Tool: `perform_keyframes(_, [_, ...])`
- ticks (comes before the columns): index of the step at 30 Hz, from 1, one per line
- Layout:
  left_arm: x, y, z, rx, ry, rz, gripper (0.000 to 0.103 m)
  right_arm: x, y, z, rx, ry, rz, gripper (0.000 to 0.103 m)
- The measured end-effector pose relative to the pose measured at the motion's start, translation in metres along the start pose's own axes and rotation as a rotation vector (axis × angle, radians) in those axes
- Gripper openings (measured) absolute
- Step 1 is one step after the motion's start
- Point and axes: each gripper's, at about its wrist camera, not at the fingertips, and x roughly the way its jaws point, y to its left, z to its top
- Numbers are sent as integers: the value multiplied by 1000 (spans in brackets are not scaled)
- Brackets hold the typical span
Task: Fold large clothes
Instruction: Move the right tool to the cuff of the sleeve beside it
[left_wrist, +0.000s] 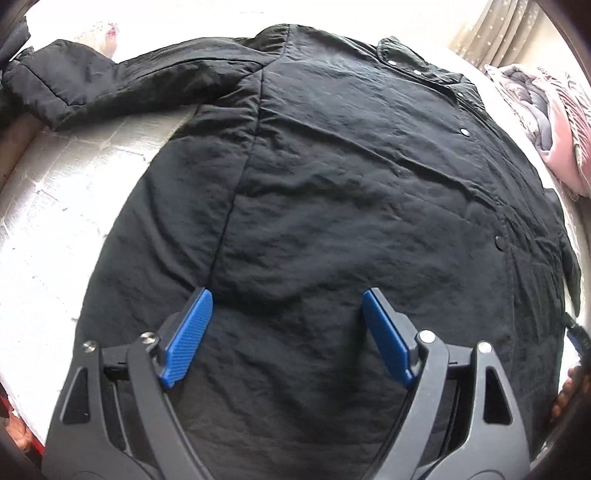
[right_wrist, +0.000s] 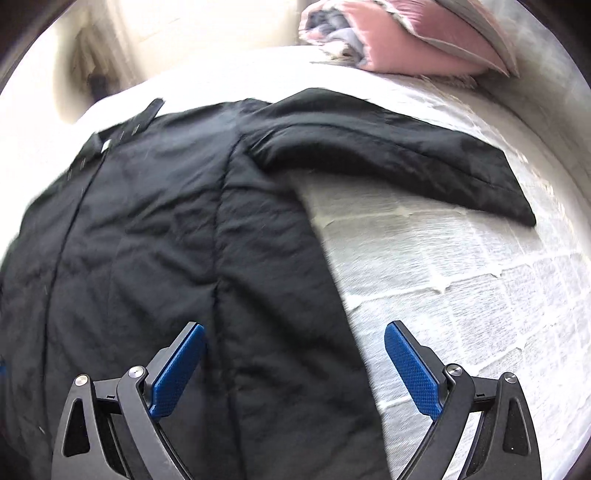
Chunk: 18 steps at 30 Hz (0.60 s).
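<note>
A large black padded coat (left_wrist: 351, 177) lies spread flat on a white quilted bed (left_wrist: 48, 229), front up, with a row of snap buttons down its placket. In the left wrist view one sleeve (left_wrist: 92, 85) stretches out to the upper left. My left gripper (left_wrist: 286, 299) hovers open over the coat's lower body, with nothing between its blue pads (left_wrist: 188, 339). In the right wrist view the coat (right_wrist: 155, 236) fills the left and its other sleeve (right_wrist: 406, 155) reaches right. My right gripper (right_wrist: 293, 332) is open above the coat's side edge, empty.
A pink and grey bundle of bedding (left_wrist: 554, 122) (right_wrist: 406, 40) sits at the head of the bed. A curtain (left_wrist: 517, 33) hangs behind it. White quilted mattress (right_wrist: 480, 288) lies bare to the right of the coat. A hand shows at the right edge (left_wrist: 569, 391).
</note>
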Motion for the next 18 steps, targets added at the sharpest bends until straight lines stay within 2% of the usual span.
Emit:
perform_keyframes(3, [3, -1, 2, 11, 11, 2, 84, 11, -13, 7, 61, 45, 39, 98])
perform_keyframes(5, [1, 0, 2, -4, 3, -4, 84, 22, -18, 9, 74, 76, 29, 98])
perform_keyframes(8, [-2, 3, 6, -22, -15, -20, 84, 28, -26, 20, 71, 58, -20, 98])
perform_keyframes(13, [-8, 7, 11, -37, -59, -6, 84, 32, -39, 48, 127, 30, -20, 98])
perform_keyframes(18, [-17, 10, 17, -19, -130, 22, 84, 38, -79, 70, 330, 0, 96, 98])
